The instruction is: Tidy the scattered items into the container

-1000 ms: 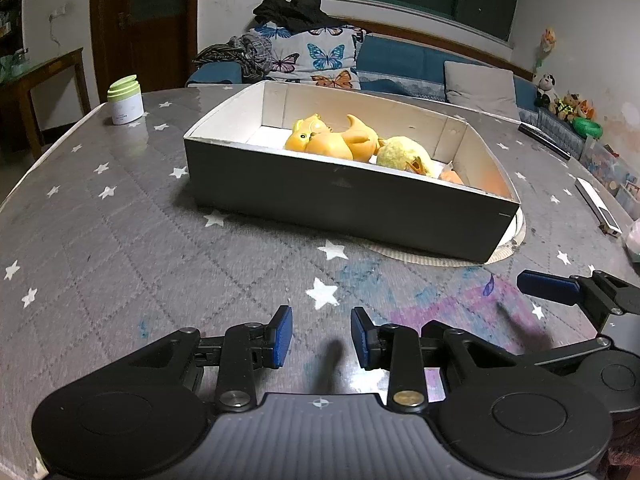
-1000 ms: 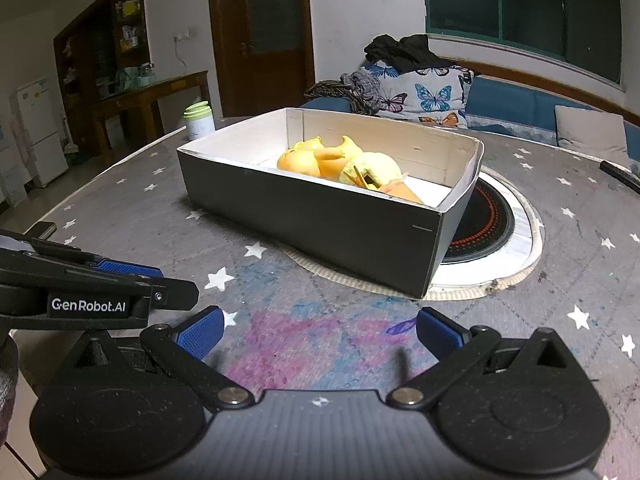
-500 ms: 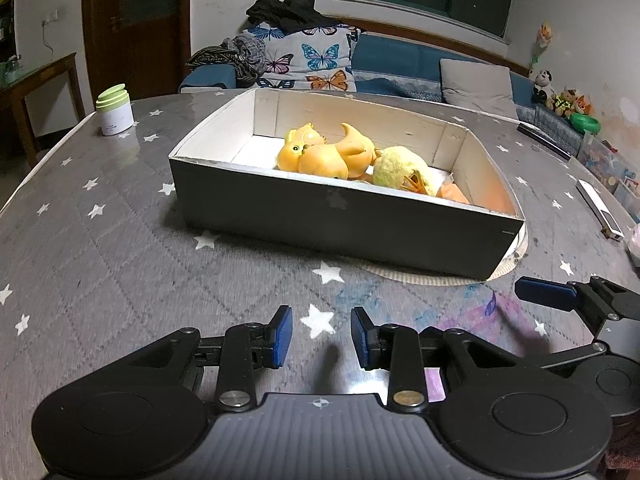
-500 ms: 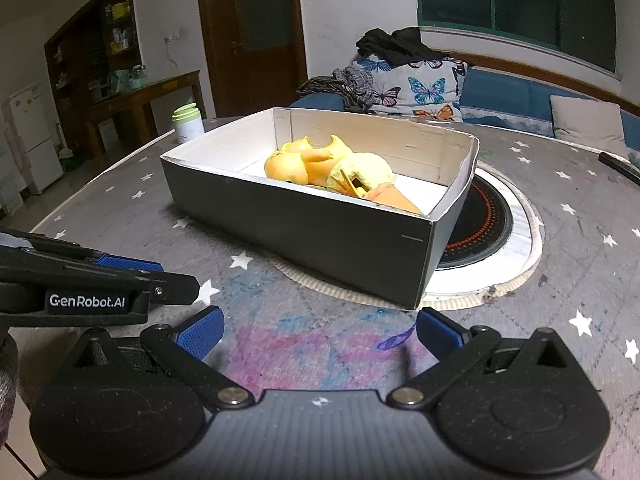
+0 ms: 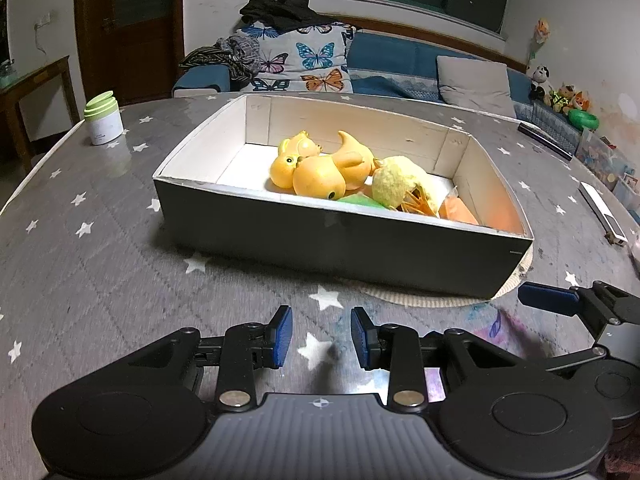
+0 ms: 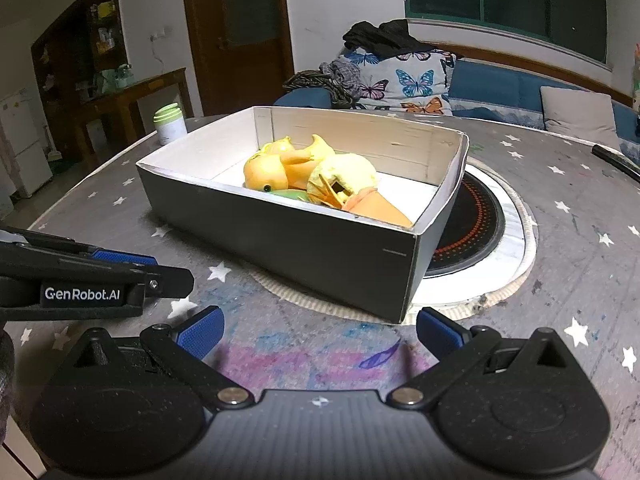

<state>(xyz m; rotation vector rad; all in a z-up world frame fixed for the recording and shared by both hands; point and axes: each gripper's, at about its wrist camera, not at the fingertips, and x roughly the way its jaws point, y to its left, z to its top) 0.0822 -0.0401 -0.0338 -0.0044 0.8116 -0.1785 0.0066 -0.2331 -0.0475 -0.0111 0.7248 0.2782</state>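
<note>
A living room at night: a blue sofa [image 5: 400, 66] with a butterfly-print cushion [image 5: 308, 64] lines the far wall behind a round worktop [image 5: 80, 248] covered in grey cloth scattered with white stars. Near the middle of the worktop sits the container [image 5: 340, 246], an open box with dark outer walls and a white lining, resting partly on a round hotplate [image 6: 476, 224] set into the surface. Inside it lie the gathered items: two orange rubber ducks [image 5: 316, 174] pressed together toward the left, a fuzzy yellow plush chick [image 5: 396, 186] beside them, a green piece [image 5: 356, 200] only partly visible behind the near wall, and an orange piece [image 6: 376, 208] toward the right corner. In front of the box, low over the cloth, the left claw [image 5: 320, 338] hovers with its blue pads a narrow gap apart, nothing between them. The right claw [image 6: 320, 334] hangs beside it, its jaws spread wide and empty over a pink-and-blue smudge [image 6: 288, 356] on the cloth. A white jar with a green lid [image 5: 103, 118] stands well apart near the worktop's far left edge, and a dark wooden door [image 6: 236, 32] closes the room behind.
</note>
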